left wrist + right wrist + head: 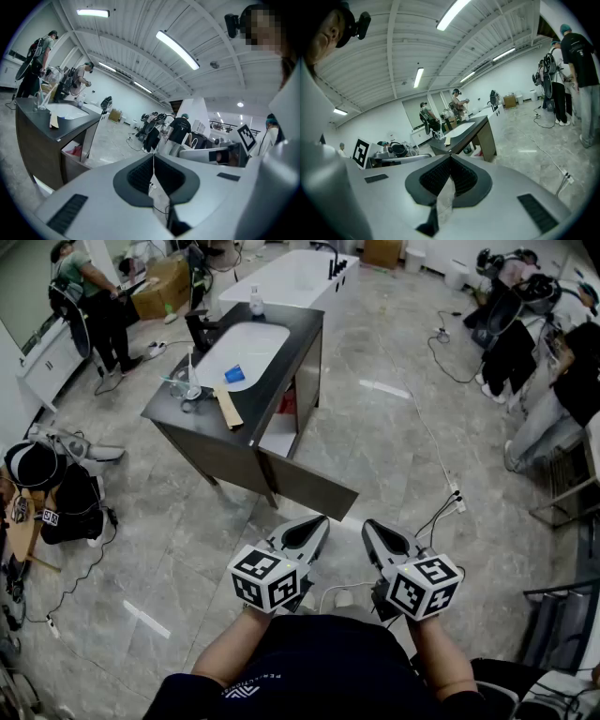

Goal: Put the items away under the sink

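Note:
A dark sink cabinet stands ahead on the grey floor, with a white basin in its top. A blue item lies in the basin. A small bottle, a black tap, a glass with a toothbrush and a flat tan piece are on the counter. The cabinet door hangs open; something red shows inside. My left gripper and right gripper are close to my body, well short of the cabinet, both shut on nothing. The cabinet appears in both gripper views.
A long white unit stands behind the sink cabinet. Cables and a power strip trail over the floor at right. Bags and gear lie at left. People stand at the far left and right.

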Available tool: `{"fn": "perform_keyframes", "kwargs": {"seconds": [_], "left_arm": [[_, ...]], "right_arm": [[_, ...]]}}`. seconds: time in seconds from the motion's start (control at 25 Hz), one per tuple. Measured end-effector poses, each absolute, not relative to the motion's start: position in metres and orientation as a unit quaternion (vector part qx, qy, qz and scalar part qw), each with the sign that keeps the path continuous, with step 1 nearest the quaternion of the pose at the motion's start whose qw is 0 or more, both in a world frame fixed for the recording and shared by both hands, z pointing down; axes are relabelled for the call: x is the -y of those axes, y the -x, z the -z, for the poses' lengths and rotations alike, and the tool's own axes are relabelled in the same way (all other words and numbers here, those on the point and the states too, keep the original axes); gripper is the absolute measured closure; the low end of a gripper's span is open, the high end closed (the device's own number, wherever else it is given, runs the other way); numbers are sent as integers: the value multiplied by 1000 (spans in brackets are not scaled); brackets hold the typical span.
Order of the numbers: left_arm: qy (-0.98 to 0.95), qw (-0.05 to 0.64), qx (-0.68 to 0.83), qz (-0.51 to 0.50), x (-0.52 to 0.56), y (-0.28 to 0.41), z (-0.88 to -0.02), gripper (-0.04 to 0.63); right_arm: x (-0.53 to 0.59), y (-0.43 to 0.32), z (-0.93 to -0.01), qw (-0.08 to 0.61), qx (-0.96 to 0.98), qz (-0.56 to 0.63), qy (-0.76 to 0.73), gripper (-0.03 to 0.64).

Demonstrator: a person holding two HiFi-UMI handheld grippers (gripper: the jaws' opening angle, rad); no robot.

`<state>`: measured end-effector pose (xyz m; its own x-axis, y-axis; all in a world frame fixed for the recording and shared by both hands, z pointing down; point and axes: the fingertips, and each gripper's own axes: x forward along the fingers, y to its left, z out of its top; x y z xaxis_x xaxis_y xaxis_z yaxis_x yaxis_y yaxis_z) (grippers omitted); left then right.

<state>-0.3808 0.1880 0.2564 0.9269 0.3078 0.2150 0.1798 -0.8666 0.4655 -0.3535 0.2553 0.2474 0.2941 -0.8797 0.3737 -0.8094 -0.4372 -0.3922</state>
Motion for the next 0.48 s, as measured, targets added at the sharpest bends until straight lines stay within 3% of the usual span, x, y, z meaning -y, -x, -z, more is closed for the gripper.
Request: {"fn": "perform_keyframes", "kwargs": {"seconds": [0.48], "left_arm": [[-957, 214, -132, -142, -153, 380, -259, 583]], "right_arm": [[-218, 351, -256, 67, -519, 273, 807, 583]]}}
